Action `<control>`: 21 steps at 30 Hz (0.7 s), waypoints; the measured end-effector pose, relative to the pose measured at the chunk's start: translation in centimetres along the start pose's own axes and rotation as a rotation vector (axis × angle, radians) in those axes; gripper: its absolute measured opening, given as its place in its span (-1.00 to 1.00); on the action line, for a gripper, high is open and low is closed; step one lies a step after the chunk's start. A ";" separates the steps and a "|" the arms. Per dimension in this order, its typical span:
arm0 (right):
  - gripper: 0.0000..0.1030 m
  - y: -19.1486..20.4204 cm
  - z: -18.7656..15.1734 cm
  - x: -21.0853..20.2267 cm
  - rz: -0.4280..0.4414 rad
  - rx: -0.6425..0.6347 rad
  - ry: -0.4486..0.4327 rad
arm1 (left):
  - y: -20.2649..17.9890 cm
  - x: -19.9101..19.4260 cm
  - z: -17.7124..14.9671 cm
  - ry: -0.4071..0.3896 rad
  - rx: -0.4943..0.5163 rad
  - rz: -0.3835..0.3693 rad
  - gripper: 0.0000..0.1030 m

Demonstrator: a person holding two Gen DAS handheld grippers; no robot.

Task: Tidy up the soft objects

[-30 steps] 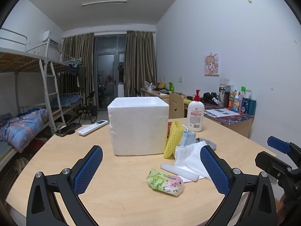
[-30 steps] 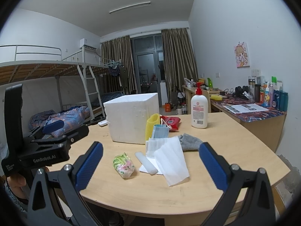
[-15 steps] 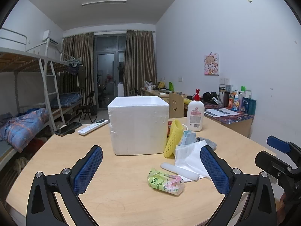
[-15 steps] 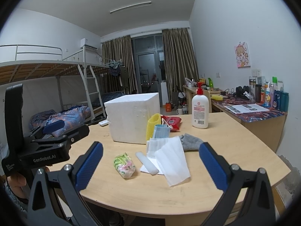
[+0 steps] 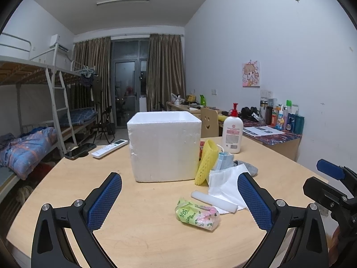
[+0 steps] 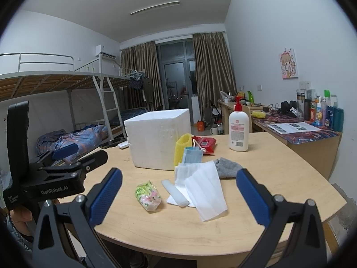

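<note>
Tissue pack (image 5: 197,214) lies in front of the foam box (image 5: 165,146), ungrasped; my left gripper (image 5: 179,203) and right gripper (image 6: 178,197) hover with jaws released. Next, I judge: close on it, then box it.

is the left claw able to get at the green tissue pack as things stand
Probably yes. The left claw is open, and the green tissue pack lies on the table just ahead between its fingers, with nothing on top or in between.
</note>
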State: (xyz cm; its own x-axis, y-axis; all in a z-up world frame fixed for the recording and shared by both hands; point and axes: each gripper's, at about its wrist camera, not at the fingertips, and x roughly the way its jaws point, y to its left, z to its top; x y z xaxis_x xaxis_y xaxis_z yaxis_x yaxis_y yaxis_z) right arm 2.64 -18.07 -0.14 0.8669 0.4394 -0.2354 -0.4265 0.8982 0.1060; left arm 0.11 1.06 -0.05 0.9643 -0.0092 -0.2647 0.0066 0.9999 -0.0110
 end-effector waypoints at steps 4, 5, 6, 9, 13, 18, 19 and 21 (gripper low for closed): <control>1.00 0.0 0.1 0.3 0.000 0.002 0.009 | 0.3 0.5 0.1 0.011 -0.008 -0.003 1.00; 1.00 0.0 0.1 0.4 -0.002 0.000 0.011 | 0.3 0.7 0.1 0.014 -0.010 -0.005 1.00; 1.00 0.0 0.1 0.4 -0.002 -0.001 0.012 | 0.4 0.8 0.1 0.018 -0.011 -0.008 1.00; 1.00 0.0 0.2 0.5 -0.003 -0.001 0.013 | 0.6 1.3 0.2 0.035 -0.014 -0.022 1.00; 1.00 -0.5 0.6 1.0 -0.015 0.001 0.020 | 0.4 2.3 0.2 0.061 -0.010 -0.038 1.00; 1.00 -1.4 1.1 2.5 -0.032 0.003 0.040 | 0.1 4.0 0.0 0.105 0.003 -0.061 1.00; 1.00 -1.5 1.2 3.0 -0.036 0.004 0.048 | 0.0 4.5 -0.1 0.123 0.007 -0.069 1.00; 1.00 -1.8 1.2 3.6 -0.040 0.004 0.060 | 0.0 5.4 -0.3 0.149 0.009 -0.077 1.00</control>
State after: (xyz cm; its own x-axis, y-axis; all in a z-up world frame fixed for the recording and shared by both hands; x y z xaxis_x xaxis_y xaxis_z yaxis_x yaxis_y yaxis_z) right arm 6.81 -18.12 -0.03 0.8662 0.4019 -0.2969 -0.3906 0.9152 0.0992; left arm 5.24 0.98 -1.79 0.9111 -0.0862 -0.4032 0.0818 0.9963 -0.0282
